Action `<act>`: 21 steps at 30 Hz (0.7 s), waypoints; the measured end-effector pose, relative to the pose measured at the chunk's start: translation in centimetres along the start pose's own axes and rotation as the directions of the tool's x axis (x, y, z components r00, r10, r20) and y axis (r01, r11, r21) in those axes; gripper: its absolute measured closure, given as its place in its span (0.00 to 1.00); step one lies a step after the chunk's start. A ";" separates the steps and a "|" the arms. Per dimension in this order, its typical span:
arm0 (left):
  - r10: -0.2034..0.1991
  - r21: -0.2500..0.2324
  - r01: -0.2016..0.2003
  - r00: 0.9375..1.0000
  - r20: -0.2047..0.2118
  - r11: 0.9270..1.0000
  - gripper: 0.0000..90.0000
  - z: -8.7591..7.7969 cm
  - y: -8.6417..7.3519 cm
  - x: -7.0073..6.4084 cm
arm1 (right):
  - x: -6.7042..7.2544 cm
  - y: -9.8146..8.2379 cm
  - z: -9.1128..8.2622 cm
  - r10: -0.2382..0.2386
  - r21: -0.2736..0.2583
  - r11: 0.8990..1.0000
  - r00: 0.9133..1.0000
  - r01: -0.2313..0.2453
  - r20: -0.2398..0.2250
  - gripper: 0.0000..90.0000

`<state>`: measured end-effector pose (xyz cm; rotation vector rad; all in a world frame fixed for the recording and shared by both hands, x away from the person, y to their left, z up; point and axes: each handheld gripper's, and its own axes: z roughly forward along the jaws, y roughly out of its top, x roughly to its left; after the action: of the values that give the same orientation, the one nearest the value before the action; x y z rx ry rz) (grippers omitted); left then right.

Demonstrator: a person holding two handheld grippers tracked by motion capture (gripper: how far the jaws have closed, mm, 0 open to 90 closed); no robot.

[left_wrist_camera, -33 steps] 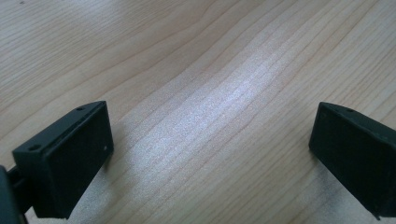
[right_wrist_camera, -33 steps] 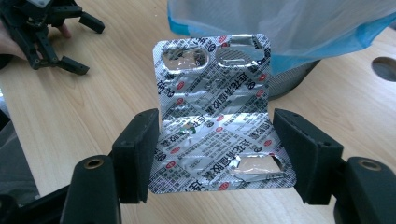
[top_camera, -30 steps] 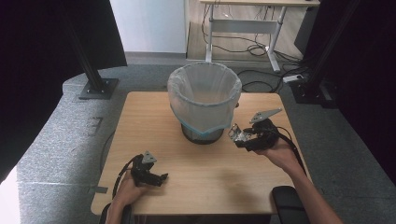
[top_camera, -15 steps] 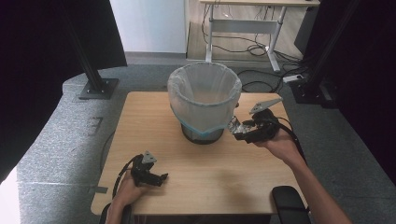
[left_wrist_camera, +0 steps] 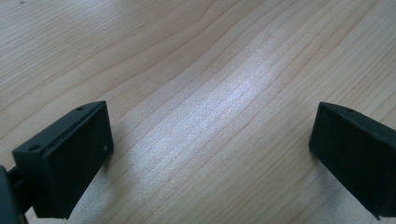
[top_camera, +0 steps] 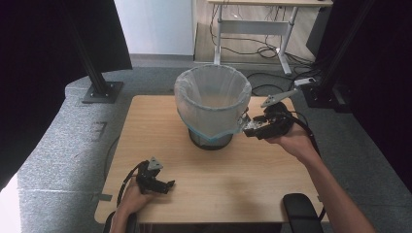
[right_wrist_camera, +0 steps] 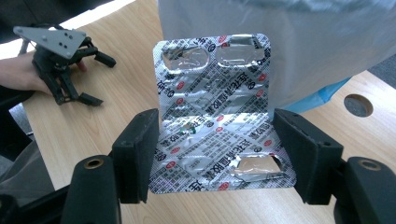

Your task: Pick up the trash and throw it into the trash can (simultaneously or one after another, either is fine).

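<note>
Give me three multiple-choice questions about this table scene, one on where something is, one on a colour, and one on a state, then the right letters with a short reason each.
1. Where does the left tool rest?
A. on the wooden table, near its front edge
B. inside the bin
C. on the grey floor

2. What colour is the blister pack held by the right tool?
A. red
B. silver foil with dark print
C. plain white

3. How do the left tool's jaws stand?
A. closed on a cloth
B. closed on a blister pack
C. open, with nothing between them

Answers:
1 A: the high view shows it low on the table, away from the bin.
2 B: the right gripper view shows shiny foil with dark lettering and small red marks.
3 C: the left gripper view shows bare wood between the two jaws.
</note>
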<state>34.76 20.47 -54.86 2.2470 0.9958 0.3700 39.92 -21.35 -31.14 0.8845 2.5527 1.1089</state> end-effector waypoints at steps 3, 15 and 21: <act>0.001 0.000 -0.001 1.000 0.000 1.000 0.00 0.0 0.0 0.0 | -0.2 0.6 -0.3 0.006 -0.006 1.000 1.000 -0.006 -0.004 0.37; 0.000 -0.001 0.000 1.000 -0.001 1.000 0.00 0.0 0.0 0.0 | -1.4 3.1 -1.3 0.013 -0.007 1.000 1.000 -0.013 0.017 0.37; 0.000 0.000 0.000 1.000 -0.001 1.000 0.00 0.0 0.0 0.0 | -1.8 4.7 -1.7 0.009 -0.014 1.000 0.999 -0.009 0.033 0.37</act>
<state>34.76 20.47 -54.87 2.2468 0.9958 0.3708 42.69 -20.93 -26.66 0.9047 2.5139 1.1031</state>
